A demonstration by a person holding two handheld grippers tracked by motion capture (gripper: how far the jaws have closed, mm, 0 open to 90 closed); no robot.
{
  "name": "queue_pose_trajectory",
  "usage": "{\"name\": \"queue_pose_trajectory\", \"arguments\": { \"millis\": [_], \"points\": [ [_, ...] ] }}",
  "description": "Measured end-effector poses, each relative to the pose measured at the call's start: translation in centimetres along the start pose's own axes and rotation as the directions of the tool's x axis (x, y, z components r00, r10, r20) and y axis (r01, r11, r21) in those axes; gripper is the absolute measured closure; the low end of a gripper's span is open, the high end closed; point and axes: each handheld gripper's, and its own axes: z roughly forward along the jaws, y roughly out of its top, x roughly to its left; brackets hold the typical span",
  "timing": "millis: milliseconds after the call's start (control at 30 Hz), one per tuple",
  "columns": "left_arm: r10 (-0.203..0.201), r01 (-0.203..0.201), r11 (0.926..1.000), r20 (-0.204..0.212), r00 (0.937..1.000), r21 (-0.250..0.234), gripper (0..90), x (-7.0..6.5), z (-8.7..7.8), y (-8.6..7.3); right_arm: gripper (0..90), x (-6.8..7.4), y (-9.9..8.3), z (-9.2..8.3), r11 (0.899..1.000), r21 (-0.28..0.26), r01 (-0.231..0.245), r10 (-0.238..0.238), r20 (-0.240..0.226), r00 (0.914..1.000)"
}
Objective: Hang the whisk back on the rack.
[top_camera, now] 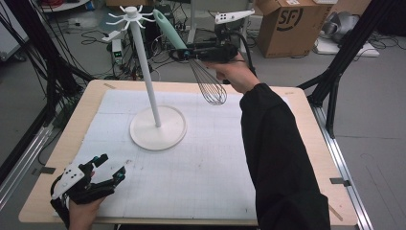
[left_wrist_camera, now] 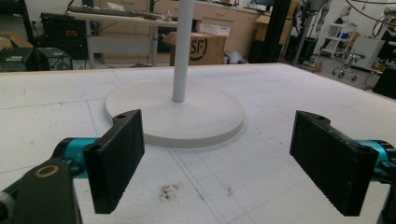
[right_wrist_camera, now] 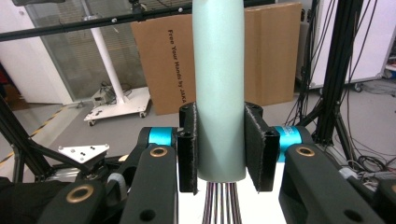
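Jaws of right gripper (right_wrist_camera: 219, 149) clamped on whisk (top_camera: 191, 57) handle, left gripper (left_wrist_camera: 219, 163) jaws wide, empty

Whisk (top_camera: 191, 52): pale mint-green handle, dark silvery wires w/ a reddish tint near the handle. Stand (top_camera: 157, 125): plain white pole, base & hooks. Right gripper (right_wrist_camera: 219, 149): black pads & body, bright teal collars, brass-coloured rivets. Left gripper (left_wrist_camera: 219, 163): same black pads, teal collars; white plate w/ black dots on top. Desk (top_camera: 306, 103): light wood edge. Mat (top_camera: 201, 163): white w/ faint grey grid, a few brown specks. Sleeve (top_camera: 280, 158): black.
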Motion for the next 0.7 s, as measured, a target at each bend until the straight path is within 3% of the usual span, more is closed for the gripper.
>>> {"name": "queue_pose_trajectory", "arguments": {
  "millis": [700],
  "points": [
    [-0.001, 0.001, 1.0000, -0.002, 1.0000, -0.005, 18.2, 0.1, -0.3, 0.1, 69.1, -0.3, -0.5, 2.0, 1.000, 0.028, -0.009, 0.010, -0.024, 0.9997]
  ]
}}
